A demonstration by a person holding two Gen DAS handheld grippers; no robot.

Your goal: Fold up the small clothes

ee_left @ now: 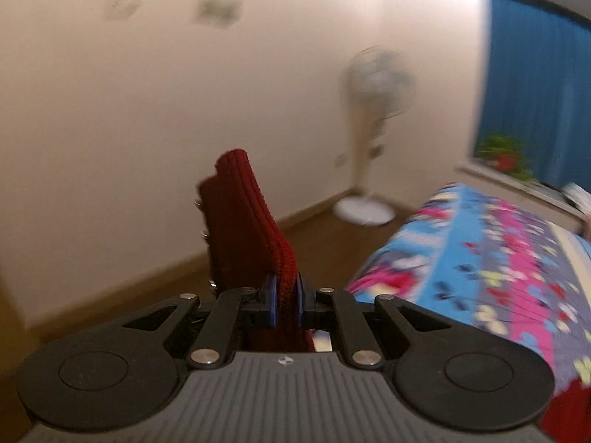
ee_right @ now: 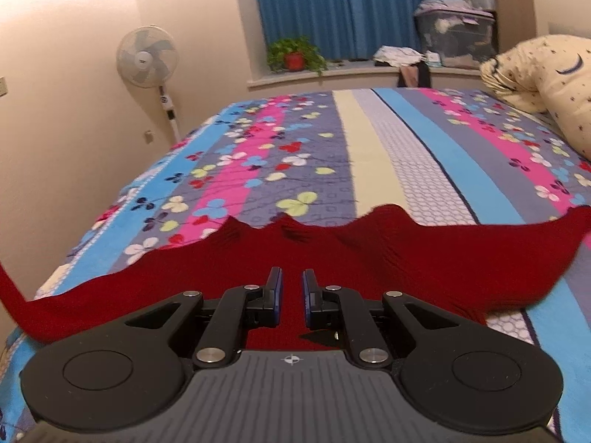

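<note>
A bed (ee_right: 373,136) fills most of the right wrist view, covered by a sheet striped in blue, pink, grey and cream with a clover print. In the left wrist view only its corner shows, at the right, with brown floor (ee_left: 207,258) and a pale wall (ee_left: 184,92) beyond it.

Behind the bed hangs a blue curtain (ee_right: 347,11) above a windowsill (ee_right: 332,74). On the sill stand a potted plant (ee_right: 295,55) in a red pot, a heap of laundry and a clear storage bin (ee_right: 456,37). A cream pillow (ee_right: 543,85) with a moon and star print lies at the bed's far right corner. A white standing fan (ee_right: 147,57) is beside the bed's left side, against the wall.

A dark red knitted garment (ee_right: 388,258) lies spread across the near edge of the bed, its far edge rumpled into small peaks. Its left end rises off the bed and leaves the picture at the left; its right end stretches toward the right edge.

The left tool (ee_left: 285,295) is clamped on a fold of that red knit, which stands up between the blue pads and pokes out above them, lifted off the bed. The picture here is blurred.

The right tool (ee_right: 291,295) is over the middle of the garment with its jaws drawn close together, a narrow gap between the pads. Whether any cloth is pinched between them cannot be told; red knit shows beneath and behind them.
</note>
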